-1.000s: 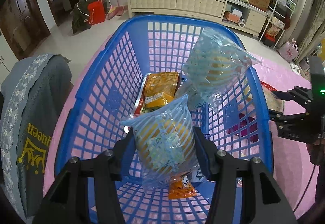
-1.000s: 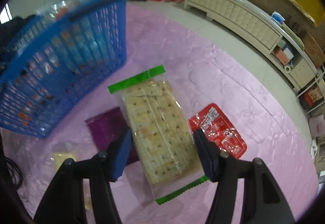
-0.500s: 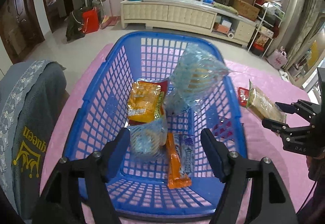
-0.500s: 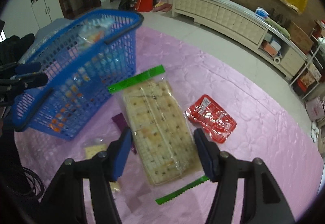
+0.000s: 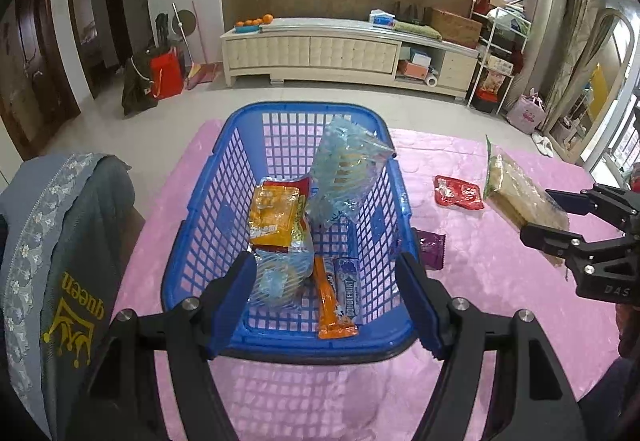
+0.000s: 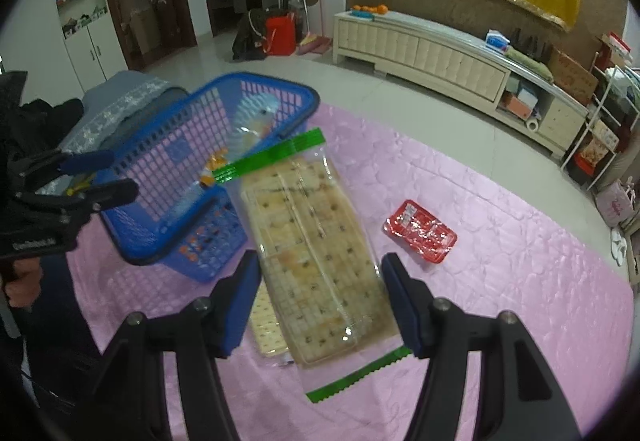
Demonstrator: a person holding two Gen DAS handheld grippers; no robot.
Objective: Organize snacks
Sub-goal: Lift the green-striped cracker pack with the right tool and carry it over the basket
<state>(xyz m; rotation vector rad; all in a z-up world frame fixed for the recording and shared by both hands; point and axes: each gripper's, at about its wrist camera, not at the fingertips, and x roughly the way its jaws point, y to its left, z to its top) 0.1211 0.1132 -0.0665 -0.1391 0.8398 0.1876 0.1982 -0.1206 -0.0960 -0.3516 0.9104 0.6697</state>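
Note:
My left gripper (image 5: 326, 301) hangs open over the near rim of the blue basket (image 5: 200, 209), with nothing between its fingers. Below it in the basket lie a small blue striped bag (image 5: 280, 277), an orange stick pack (image 5: 330, 305) and a gum pack (image 5: 348, 289). Farther in are an orange packet (image 5: 276, 217) and a larger blue striped bag (image 5: 344, 173) leaning on the right wall. My right gripper (image 6: 322, 293) is shut on a clear cracker pack (image 6: 316, 241) with green ends, held above the cloth beside the basket (image 6: 168, 241).
On the pink quilted cloth (image 5: 500, 301) lie a red packet (image 6: 420, 231), a purple packet (image 5: 432, 249) and a pale cracker pack (image 6: 266, 325) under the held one. A grey covered chair (image 5: 60, 241) stands left of the basket. A cream sideboard (image 5: 320, 53) lines the far wall.
The left gripper opened and let go of the small striped bag, which now lies in the basket, then drew back and up. The right gripper lifted the cracker pack off the cloth.

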